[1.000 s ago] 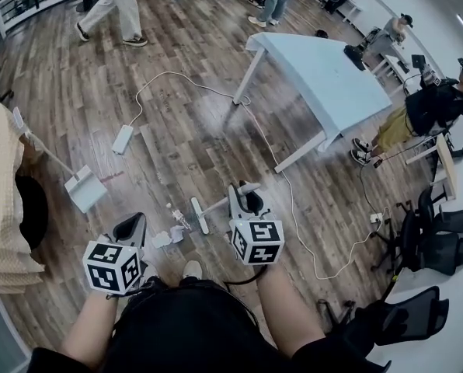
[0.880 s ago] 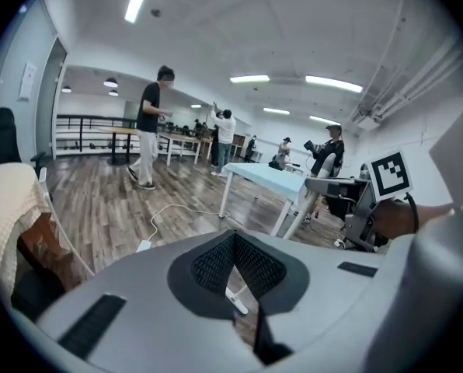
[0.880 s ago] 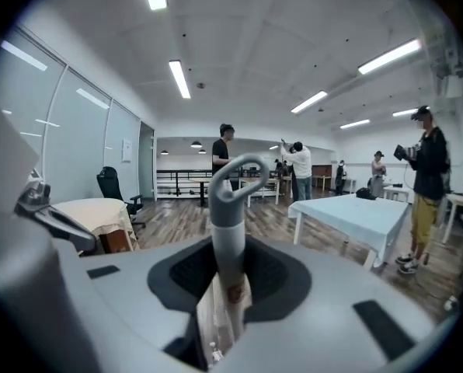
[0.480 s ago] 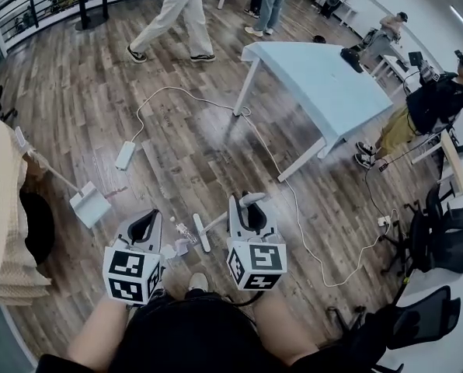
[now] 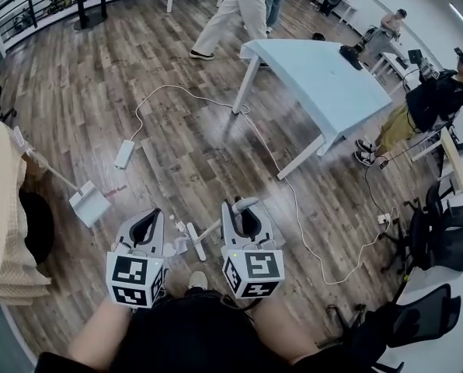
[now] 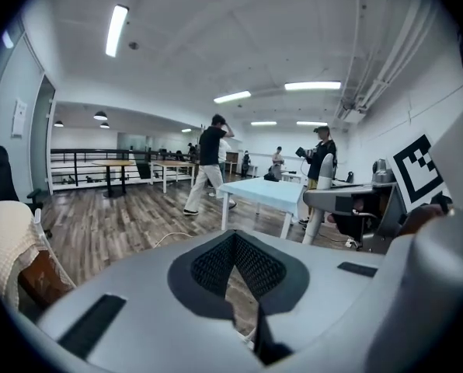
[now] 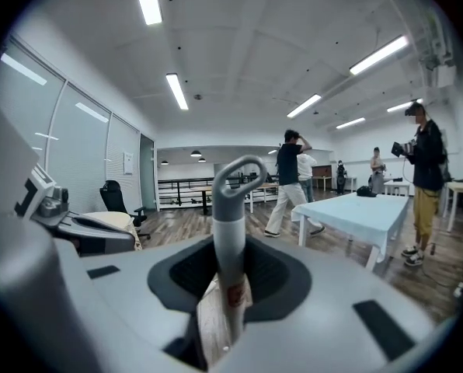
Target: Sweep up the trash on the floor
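The right gripper point(image 5: 241, 208) is clamped on the broom handle point(image 7: 230, 231). The left gripper point(image 5: 147, 219) has its tips together and is empty. It seems the sweeping step: next, push the trash point(image 5: 177, 245) left toward the dustpan point(image 5: 89, 206).

Bright, even light falls from ceiling strip lamps point(image 7: 177, 92); a pale glare sheens the wooden floor point(image 5: 204, 113) left of the blue surface point(image 5: 317, 76). Every view bows strongly at its edges, and both gripper views darken round their rims
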A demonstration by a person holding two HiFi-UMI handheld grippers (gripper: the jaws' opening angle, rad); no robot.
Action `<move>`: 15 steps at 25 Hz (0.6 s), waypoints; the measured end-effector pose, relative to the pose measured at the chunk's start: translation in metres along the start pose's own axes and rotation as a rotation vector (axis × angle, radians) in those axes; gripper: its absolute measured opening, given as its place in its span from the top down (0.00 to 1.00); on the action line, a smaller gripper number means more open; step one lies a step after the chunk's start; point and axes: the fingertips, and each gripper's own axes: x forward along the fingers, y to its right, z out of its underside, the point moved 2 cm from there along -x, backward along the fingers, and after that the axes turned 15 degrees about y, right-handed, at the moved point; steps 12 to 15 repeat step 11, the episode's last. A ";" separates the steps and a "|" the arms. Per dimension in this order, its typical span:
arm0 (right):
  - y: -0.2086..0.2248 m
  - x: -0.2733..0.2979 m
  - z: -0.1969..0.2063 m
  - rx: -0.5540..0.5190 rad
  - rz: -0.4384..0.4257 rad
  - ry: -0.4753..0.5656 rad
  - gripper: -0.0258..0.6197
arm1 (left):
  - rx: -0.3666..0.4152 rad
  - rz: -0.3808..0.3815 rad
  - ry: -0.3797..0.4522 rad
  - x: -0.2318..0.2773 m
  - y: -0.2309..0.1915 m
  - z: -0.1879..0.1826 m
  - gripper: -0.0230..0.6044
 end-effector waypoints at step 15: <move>-0.009 0.003 0.005 -0.014 -0.015 -0.019 0.80 | -0.038 -0.012 0.076 -0.002 -0.006 -0.018 0.97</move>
